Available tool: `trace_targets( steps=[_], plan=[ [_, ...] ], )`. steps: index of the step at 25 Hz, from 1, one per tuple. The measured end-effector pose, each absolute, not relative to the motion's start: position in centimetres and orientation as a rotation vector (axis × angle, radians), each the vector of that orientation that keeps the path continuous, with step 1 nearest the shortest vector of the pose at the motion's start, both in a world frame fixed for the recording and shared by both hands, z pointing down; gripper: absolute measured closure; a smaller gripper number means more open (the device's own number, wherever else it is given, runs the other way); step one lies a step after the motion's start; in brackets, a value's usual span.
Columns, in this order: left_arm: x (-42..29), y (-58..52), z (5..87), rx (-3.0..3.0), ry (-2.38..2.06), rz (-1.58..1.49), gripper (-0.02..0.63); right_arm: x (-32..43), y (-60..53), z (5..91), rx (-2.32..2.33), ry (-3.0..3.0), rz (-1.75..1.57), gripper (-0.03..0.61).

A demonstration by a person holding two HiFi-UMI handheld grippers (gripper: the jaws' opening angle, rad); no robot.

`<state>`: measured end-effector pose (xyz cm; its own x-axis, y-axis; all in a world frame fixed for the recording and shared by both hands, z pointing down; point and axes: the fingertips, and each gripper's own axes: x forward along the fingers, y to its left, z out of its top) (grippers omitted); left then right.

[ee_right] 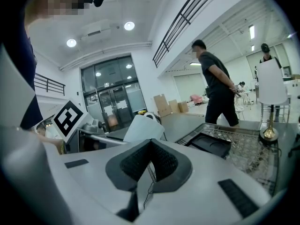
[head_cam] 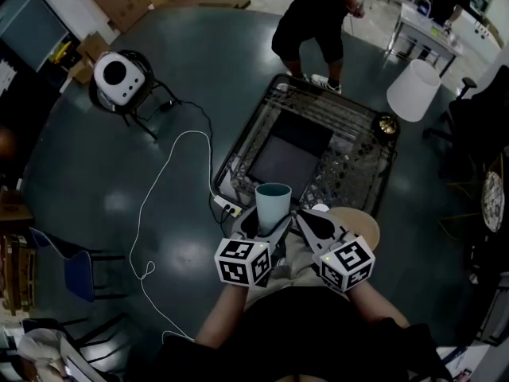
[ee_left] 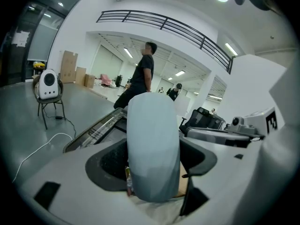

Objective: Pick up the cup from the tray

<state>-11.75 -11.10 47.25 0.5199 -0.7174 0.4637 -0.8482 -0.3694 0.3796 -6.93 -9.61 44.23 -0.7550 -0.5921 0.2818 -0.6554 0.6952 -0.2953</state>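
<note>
A pale blue-green cup (head_cam: 273, 204) is held upright above the near edge of the wire cart (head_cam: 362, 165), and my left gripper (head_cam: 264, 228) is shut on its lower part. In the left gripper view the cup (ee_left: 152, 135) fills the gap between the dark pads (ee_left: 108, 165) of that gripper (ee_left: 152, 170). The dark square tray (head_cam: 286, 161) lies empty on the cart beyond the cup. My right gripper (head_cam: 308, 218) sits just right of the cup, shut with nothing in it; its pads (ee_right: 161, 165) meet. From that side the cup (ee_right: 143, 128) and tray (ee_right: 211, 145) show.
A person (head_cam: 314, 18) stands at the cart's far side. A white cable (head_cam: 155, 213) and power strip (head_cam: 229, 208) lie on the floor to the left. A white device on a chair (head_cam: 119, 78), a white lampshade (head_cam: 413, 90) and a round wooden top (head_cam: 362, 223) are nearby.
</note>
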Motion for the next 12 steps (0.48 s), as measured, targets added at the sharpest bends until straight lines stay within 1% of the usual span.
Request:
trace_targets(
  steps=[12],
  plan=[
    [-11.66, -10.87, 46.87, 2.188, -1.283, 0.303, 0.273, -6.61, -9.07, 44.00, 1.027, -2.748, 0.572, 0.568]
  ],
)
